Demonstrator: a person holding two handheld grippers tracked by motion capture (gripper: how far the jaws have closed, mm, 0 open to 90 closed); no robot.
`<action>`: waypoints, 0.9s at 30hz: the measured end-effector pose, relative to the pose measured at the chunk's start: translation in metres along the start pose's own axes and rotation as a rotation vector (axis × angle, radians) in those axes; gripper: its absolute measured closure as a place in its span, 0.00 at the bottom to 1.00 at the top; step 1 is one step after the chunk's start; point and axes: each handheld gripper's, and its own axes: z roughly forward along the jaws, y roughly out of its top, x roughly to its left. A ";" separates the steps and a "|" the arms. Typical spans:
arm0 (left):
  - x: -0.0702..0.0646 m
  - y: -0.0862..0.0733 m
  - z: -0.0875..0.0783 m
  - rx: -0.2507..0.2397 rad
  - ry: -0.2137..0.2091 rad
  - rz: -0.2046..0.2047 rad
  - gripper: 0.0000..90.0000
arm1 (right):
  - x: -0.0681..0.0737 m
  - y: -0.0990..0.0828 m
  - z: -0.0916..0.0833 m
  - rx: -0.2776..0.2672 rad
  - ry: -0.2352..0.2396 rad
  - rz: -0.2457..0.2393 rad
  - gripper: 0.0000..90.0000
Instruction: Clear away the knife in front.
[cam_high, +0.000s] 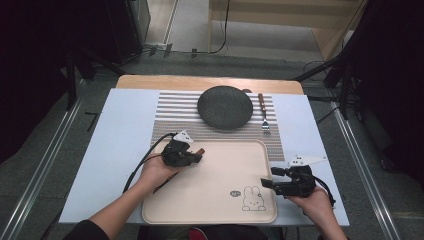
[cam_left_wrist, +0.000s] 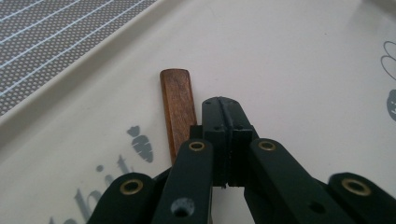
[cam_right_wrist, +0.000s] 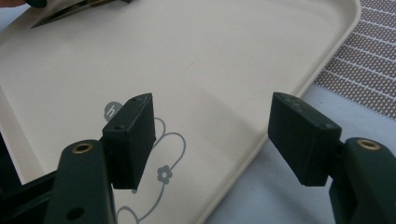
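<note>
A knife with a brown wooden handle (cam_left_wrist: 177, 107) lies at the far left of the cream tray (cam_high: 215, 200). My left gripper (cam_left_wrist: 224, 112) is shut, its pads pressed together right beside the handle; I see nothing between them. From above, the left gripper (cam_high: 199, 155) sits over the tray's far left corner with the handle (cam_high: 200, 150) poking out past it. A shiny blade (cam_right_wrist: 60, 16) shows at the top left of the right gripper view. My right gripper (cam_right_wrist: 219, 135) is open over the tray's (cam_right_wrist: 210, 56) near right edge, holding nothing, and appears from above as the right gripper (cam_high: 262, 183).
A dark round plate (cam_high: 225, 106) sits on a striped placemat (cam_high: 175, 115) beyond the tray. A fork (cam_high: 263, 112) with a wooden handle lies to the plate's right. The tray bears a rabbit drawing (cam_high: 253, 198) near its front right corner.
</note>
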 end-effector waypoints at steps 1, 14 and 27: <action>0.000 0.000 0.000 0.000 0.000 0.000 0.99 | 0.000 0.000 0.000 0.000 0.000 0.000 0.35; 0.013 -0.005 -0.008 -0.005 0.027 -0.036 0.99 | 0.000 0.000 -0.001 -0.003 -0.003 0.001 0.35; 0.026 -0.014 -0.022 -0.001 0.047 -0.072 0.99 | 0.000 0.000 -0.001 -0.005 -0.003 0.000 0.35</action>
